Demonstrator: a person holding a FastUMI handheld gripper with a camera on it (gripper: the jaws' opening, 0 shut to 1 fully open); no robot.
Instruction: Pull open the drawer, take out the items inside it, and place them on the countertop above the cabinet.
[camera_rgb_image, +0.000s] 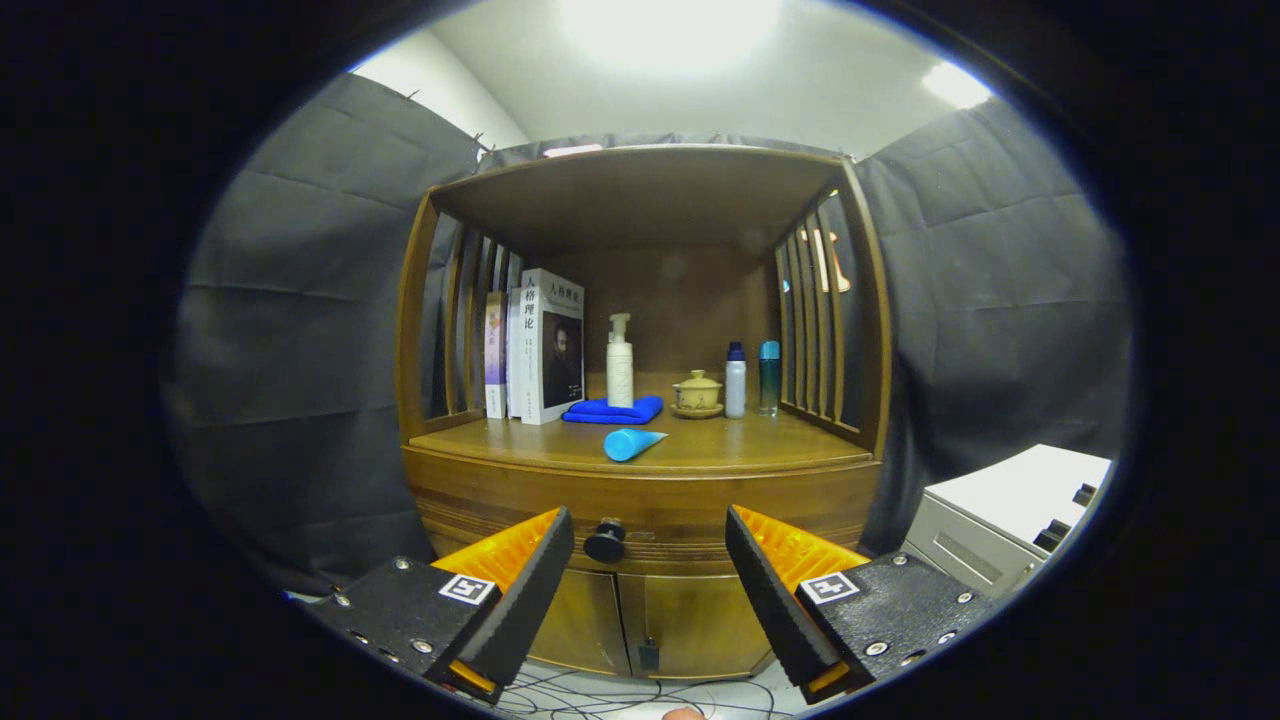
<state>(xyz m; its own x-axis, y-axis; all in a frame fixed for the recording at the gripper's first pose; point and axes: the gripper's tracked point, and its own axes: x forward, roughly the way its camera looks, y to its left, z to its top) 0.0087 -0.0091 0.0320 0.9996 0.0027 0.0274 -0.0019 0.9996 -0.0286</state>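
A wooden cabinet stands ahead of me with its drawer (640, 505) shut below the countertop (720, 447). A round black knob (605, 541) sticks out of the drawer front, some way beyond my fingers and closer to the left one. My gripper (650, 530) is open, with nothing between the fingers, and is well short of the cabinet. A light blue tube (632, 443) lies on its side on the countertop near the front edge. What is inside the drawer is hidden.
At the back of the countertop stand books (540, 345), a white pump bottle (620, 365) on a folded blue cloth (612, 409), a small lidded teacup (697, 393) and two slim bottles (751, 379). Slatted side walls flank the shelf. A grey-white box (1010, 520) sits right. Cables lie on the floor.
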